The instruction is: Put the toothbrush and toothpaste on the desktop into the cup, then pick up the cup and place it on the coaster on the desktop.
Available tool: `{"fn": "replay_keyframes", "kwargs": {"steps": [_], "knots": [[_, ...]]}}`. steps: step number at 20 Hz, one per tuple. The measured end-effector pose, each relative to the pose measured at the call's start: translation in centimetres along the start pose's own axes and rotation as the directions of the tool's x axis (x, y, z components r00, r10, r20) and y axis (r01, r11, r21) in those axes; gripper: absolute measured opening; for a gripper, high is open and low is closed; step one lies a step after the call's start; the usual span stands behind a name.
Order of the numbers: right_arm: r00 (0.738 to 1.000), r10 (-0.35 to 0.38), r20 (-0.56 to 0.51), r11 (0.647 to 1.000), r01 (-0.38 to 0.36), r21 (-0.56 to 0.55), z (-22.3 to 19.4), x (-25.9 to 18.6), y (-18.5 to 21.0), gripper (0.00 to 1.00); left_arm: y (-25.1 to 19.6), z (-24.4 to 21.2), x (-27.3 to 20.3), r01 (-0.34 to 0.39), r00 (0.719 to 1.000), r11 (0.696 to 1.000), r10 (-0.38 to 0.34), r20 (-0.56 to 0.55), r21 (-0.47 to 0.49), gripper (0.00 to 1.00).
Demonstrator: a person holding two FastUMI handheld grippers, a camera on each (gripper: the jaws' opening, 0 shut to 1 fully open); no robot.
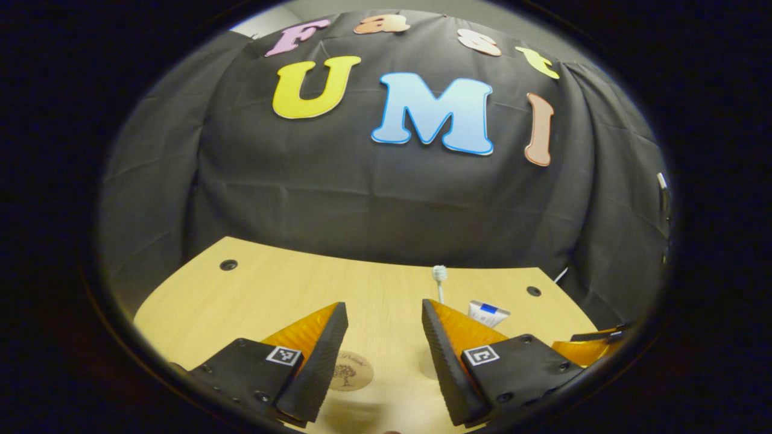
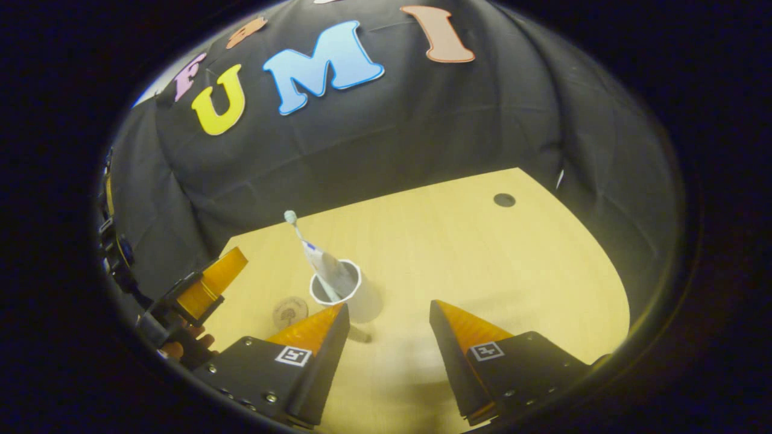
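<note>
Cup [image 2: 347, 295] stands upright on the wooden desktop [image 2: 482, 265], white rim, with the toothbrush [image 2: 294, 224] and toothpaste [image 2: 325, 265] both already in it, leaning up and away toward the cloth wall, brush head topmost. In the right gripper view the right gripper [image 2: 386, 337] has its jaws spread wide, nothing between them, bare desktop in the gap; the cup sits just ahead of its left-hand finger, close to the tip, can't tell if touching. Coaster [image 2: 290, 311], round and tan with a dark print, lies flat on the desktop just beside the cup on the side toward the other gripper, apart from it, cup not on it. Farther off at the left edge of that view is the left gripper [image 2: 205, 283], held by a hand [image 2: 181, 343], over the desktop's edge. In the left gripper view the left gripper [image 1: 386, 337] is also wide open and holds nothing; the coaster [image 1: 350, 371] shows low between its fingers, partly behind the left-hand one. Past its right-hand finger the toothbrush [image 1: 439, 277] head and toothpaste [image 1: 487, 312] end stick up; cup body hidden behind that finger. A bit of the right gripper [image 1: 594, 346] shows at the far right edge. Dark round holes [image 1: 228, 264] sit near the desktop's [image 1: 271, 289] back corners.
</note>
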State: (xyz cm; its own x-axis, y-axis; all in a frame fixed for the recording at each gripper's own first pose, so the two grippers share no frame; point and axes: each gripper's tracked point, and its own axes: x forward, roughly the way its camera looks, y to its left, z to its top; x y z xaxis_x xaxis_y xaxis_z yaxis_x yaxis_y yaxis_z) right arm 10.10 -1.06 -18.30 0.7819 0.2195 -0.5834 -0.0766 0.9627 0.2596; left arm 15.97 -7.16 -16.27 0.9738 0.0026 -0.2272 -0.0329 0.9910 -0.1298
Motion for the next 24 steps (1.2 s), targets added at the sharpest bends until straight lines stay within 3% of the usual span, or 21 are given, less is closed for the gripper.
{"fn": "replay_keyframes", "kwargs": {"steps": [3,14,16,21,22,23,24], "knots": [[0.995,0.025,-0.101,1.0,-0.027,-0.014,-1.6,1.7,2.3,0.8,2.9,0.0,-1.9,-0.035,0.999,0.999,0.035,-0.007,-0.003,0.83],[0.955,-0.054,-0.292,0.992,0.019,-0.121,-4.4,6.4,4.8,0.78,14.1,-0.7,-7.3,-0.179,0.984,0.984,0.179,-0.028,-0.023,0.83],[0.946,-0.059,-0.318,0.993,0.022,-0.119,-4.8,6.9,5.1,0.68,15.8,-0.9,-7.8,-0.202,0.979,0.979,0.201,-0.032,-0.025,0.83],[0.92,-0.097,-0.38,0.99,0.048,-0.136,-6.1,8.2,5.0,0.63,18.3,-0.9,-8.3,-0.231,0.972,0.973,0.23,-0.042,-0.027,0.83],[0.919,-0.092,-0.384,0.991,0.046,-0.128,-6.3,9.0,5.0,0.43,18.6,-0.9,-8.3,-0.234,0.972,0.972,0.233,-0.046,-0.026,0.87],[0.917,-0.092,-0.388,0.991,0.047,-0.124,-6.4,9.2,5.0,0.41,19.0,-1.0,-8.4,-0.237,0.971,0.971,0.235,-0.049,-0.025,0.87],[0.915,-0.093,-0.392,0.991,0.047,-0.126,-6.5,9.3,5.0,0.46,19.3,-1.0,-8.4,-0.239,0.97,0.971,0.238,-0.051,-0.024,0.87]]}}
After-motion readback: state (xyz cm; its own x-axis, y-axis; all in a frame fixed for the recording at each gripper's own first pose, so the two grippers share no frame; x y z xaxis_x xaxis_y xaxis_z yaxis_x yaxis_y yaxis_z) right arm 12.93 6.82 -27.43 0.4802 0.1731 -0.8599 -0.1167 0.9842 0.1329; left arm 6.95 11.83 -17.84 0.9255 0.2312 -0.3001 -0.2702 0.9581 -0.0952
